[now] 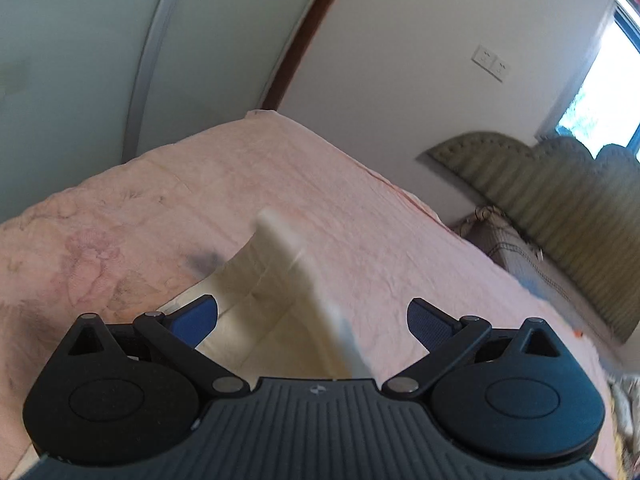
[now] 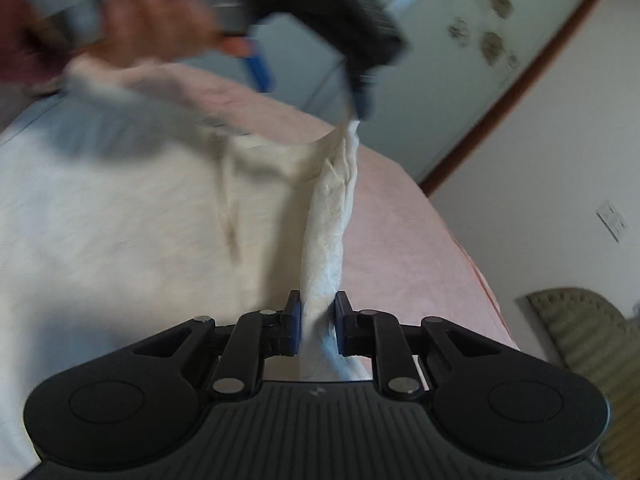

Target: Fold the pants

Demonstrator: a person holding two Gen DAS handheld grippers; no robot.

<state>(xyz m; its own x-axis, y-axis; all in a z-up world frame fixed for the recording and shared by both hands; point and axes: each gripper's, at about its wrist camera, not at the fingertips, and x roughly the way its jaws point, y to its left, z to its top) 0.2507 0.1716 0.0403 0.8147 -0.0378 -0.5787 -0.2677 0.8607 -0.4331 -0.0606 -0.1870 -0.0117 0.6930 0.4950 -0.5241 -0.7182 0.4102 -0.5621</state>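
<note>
Right now, per item:
right gripper (image 2: pixel 316 322): blue pads nearly together, pinching a bunched strip of the pants (image 2: pixel 332 216) between them.
left gripper (image 1: pixel 312 322): fingers spread wide in its own view; cream fabric edge stands between them, touching neither pad. In the right wrist view its far finger tip seems to meet the cloth's top; blurred, contact unclear.
hand (image 2: pixel 148 28): holds the left gripper, top left, blurred.
pants location: cream, spread over the pink bedsheet (image 1: pixel 380 240), one edge lifted off it.
pants axis: lifted strip runs long from the near right pads up and away to the left gripper.
far side: wardrobe doors (image 1: pixel 80 60), wall socket (image 1: pixel 491 62), green padded headboard (image 1: pixel 560 216) at right.
writing: none readable; small logo mark on each gripper body.
</note>
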